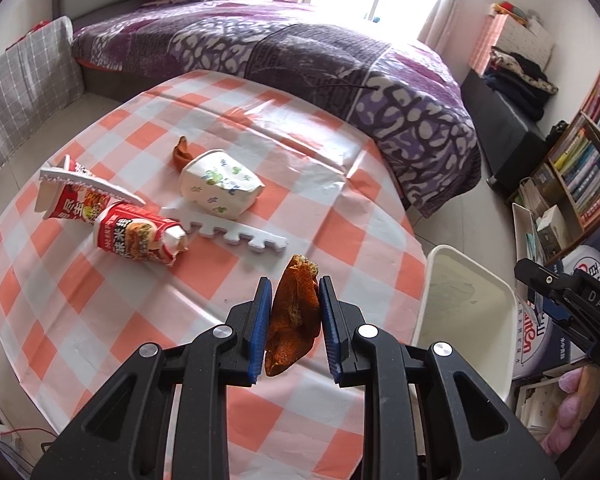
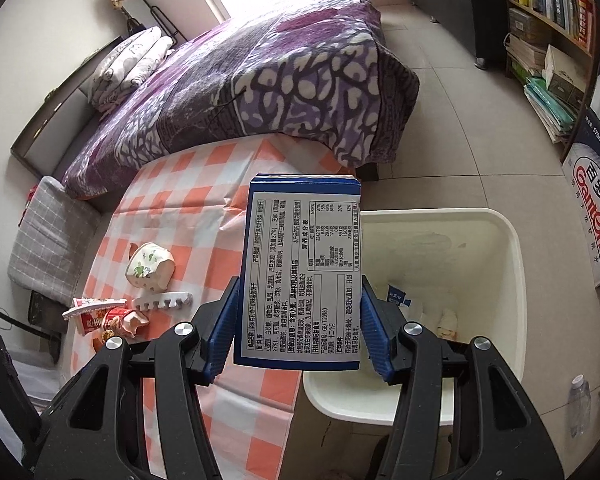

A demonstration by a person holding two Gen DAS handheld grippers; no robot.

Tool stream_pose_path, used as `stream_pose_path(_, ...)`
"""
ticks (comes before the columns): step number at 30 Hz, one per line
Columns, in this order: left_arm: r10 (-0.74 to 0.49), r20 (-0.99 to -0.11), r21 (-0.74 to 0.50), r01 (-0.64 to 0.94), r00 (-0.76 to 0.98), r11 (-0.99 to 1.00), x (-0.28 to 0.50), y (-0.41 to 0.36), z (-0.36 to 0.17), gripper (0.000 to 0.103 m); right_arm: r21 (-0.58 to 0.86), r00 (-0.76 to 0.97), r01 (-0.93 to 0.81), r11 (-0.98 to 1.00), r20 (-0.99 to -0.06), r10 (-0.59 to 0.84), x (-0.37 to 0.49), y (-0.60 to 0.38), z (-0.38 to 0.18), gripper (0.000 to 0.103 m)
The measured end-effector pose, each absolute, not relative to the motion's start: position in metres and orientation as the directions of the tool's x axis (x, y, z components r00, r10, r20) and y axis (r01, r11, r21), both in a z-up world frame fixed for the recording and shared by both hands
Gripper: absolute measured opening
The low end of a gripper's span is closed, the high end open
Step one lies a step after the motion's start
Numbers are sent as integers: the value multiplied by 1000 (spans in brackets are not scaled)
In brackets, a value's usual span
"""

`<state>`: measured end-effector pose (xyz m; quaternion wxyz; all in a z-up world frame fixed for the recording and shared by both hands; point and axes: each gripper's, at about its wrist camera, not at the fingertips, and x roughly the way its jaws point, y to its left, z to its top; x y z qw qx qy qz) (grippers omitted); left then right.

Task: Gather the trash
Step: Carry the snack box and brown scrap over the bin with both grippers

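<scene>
My left gripper [image 1: 293, 300] is shut on a piece of orange peel [image 1: 294, 312], held above the checked tablecloth [image 1: 100, 300] near the table's right edge. My right gripper [image 2: 298, 320] is shut on a blue and white carton [image 2: 300, 272], printed side up, above the table edge and beside the white bin [image 2: 508, 240]. The bin [image 1: 500, 280] holds a few scraps. On the table lie a crumpled paper cup [image 1: 220, 184], two red noodle wrappers [image 1: 136, 232], a white toothed foam strip [image 1: 228, 228] and another peel piece [image 1: 180, 152]. The right gripper's body shows at the left wrist view's right edge.
A bed with a purple quilt [image 1: 300, 52] stands behind the table. Bookshelves [image 1: 588, 160] and printed boxes [image 2: 592, 200] line the right side, with stacked papers on the tiled floor [image 2: 460, 120]. A grey checked cushion [image 1: 24, 88] sits at the left. A plastic bottle [image 2: 578, 404] stands by the bin.
</scene>
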<state>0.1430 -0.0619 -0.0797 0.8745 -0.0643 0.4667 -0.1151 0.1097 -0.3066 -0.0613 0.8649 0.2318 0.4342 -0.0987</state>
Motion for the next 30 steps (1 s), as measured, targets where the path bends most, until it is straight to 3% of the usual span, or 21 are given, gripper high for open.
stream_pose_path(16,-298,-801,-191,249,519,949,133,-130,-69,25,382,617,510,771,-787,-18,85,-367,-59,55)
stream_pose_path(19,-303,-803,-186,268,514,945,130,-142,-69,25,405,621,535,741,-783,-20,79,-378,-60,64)
stream_pose_path(30,-314,-807,-153,336,500,929,118,-187,-66,25,499,657,592,633,-754,-20,57,-420,-60,74)
